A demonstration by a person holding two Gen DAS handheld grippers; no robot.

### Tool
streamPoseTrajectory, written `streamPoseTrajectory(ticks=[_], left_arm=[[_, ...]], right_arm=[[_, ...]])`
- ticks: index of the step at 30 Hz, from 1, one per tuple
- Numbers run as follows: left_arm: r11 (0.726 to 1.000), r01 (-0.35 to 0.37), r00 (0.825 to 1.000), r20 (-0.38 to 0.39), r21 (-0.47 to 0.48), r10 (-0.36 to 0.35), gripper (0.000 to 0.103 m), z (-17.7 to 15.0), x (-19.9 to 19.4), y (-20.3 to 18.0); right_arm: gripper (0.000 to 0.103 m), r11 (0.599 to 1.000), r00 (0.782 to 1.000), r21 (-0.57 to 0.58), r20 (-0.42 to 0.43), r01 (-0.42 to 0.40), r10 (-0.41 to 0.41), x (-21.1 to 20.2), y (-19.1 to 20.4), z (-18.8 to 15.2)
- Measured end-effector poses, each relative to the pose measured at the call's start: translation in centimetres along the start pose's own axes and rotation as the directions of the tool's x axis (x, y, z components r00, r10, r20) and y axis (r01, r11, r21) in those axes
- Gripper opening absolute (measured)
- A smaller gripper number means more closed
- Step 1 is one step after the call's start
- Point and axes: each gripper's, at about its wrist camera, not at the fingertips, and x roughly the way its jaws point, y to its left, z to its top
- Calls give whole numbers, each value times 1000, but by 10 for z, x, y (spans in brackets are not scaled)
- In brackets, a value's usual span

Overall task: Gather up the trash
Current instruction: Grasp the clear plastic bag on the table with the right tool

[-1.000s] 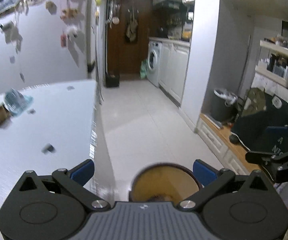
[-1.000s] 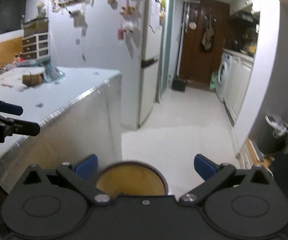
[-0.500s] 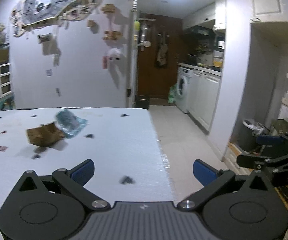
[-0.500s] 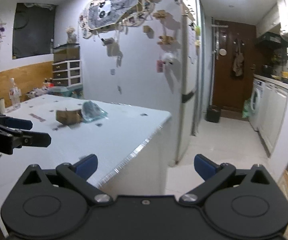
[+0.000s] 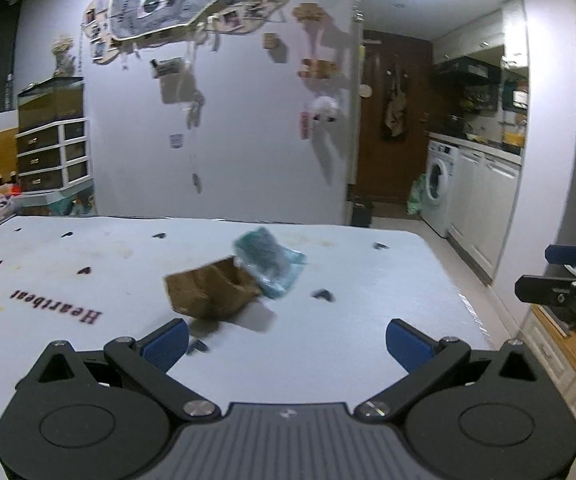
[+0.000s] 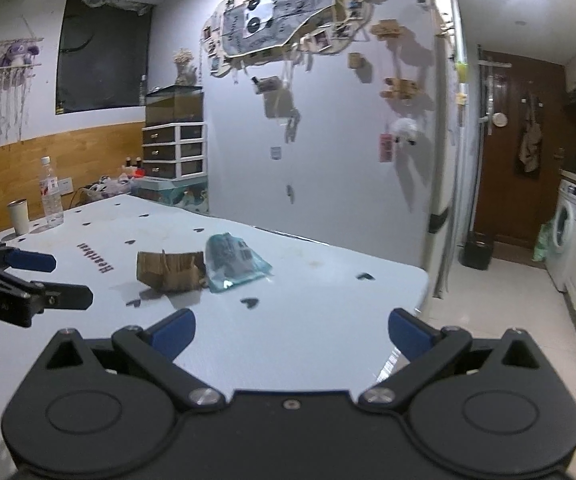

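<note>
A crumpled brown cardboard piece [image 5: 211, 290] [image 6: 169, 270] lies on the white table [image 5: 348, 332] [image 6: 320, 320]. A teal plastic wrapper [image 5: 271, 262] [image 6: 233, 262] rests against its right side. My left gripper [image 5: 288, 344] is open, hovering over the table's near part, with the cardboard just beyond its left finger. My right gripper [image 6: 290, 330] is open and empty over the table's near right corner, farther from the trash. Each gripper shows at the edge of the other's view, the left gripper [image 6: 43, 280] and the right gripper [image 5: 560, 268], both open.
A clear water bottle [image 6: 51, 194] and a white cup [image 6: 19, 216] stand at the table's far left. A fridge [image 6: 444, 160] with a decorated side rises behind the table. Right of the table is tiled floor [image 6: 500, 304], a washing machine [image 5: 440, 190] and white cabinets.
Both views swung up and left from the floor and a round brown bin below to the tabletop. The cardboard and wrapper now sit near the centre, closer to both grippers.
</note>
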Motion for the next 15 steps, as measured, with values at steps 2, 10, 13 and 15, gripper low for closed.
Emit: streamPoseTrajectory(ticks=[2, 10, 13, 15], left_arm=[[1000, -8, 1000, -5, -28, 8, 103, 3, 16, 17], [985, -18, 999, -51, -170, 10, 103, 17, 93, 67], [979, -33, 996, -84, -201, 16, 103, 18, 124, 74], [977, -44, 994, -106, -207, 22, 103, 15, 141, 75]], right_arm=[[103, 1000, 1000, -4, -11, -18, 18, 21, 3, 8], [103, 996, 996, -56, -65, -67, 64, 107, 17, 39], [103, 992, 991, -79, -106, -96, 87, 142, 22, 51], [103, 991, 985, -63, -136, -115, 106, 165, 23, 56]])
